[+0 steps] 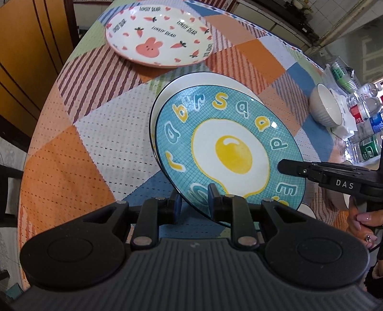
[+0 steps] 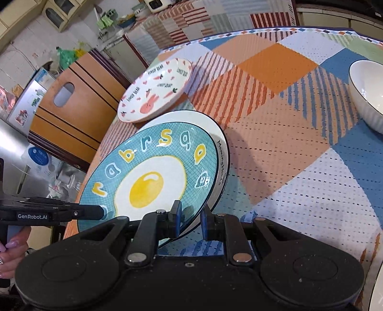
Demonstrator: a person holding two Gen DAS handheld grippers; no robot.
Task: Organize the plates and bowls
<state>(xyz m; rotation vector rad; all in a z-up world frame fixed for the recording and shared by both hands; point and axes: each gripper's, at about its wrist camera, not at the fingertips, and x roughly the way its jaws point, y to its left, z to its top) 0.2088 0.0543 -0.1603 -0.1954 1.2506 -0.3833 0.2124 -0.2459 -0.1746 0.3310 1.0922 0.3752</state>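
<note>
Gripping opposite rims, the left hand-held gripper [image 1: 194,203] and right hand-held gripper [image 2: 190,221] pinch the round blue fried-egg plate [image 1: 227,153], tilted over a white dark-rimmed plate [image 1: 191,82] on the checked worktop [image 1: 83,155]. Stacking is under way; next, level and release.

A home kitchen is shown: cream wall cabinets [image 2: 57,14], a cloth-covered dining table [image 2: 287,143], crockery and water bottles [image 1: 366,124].
</note>
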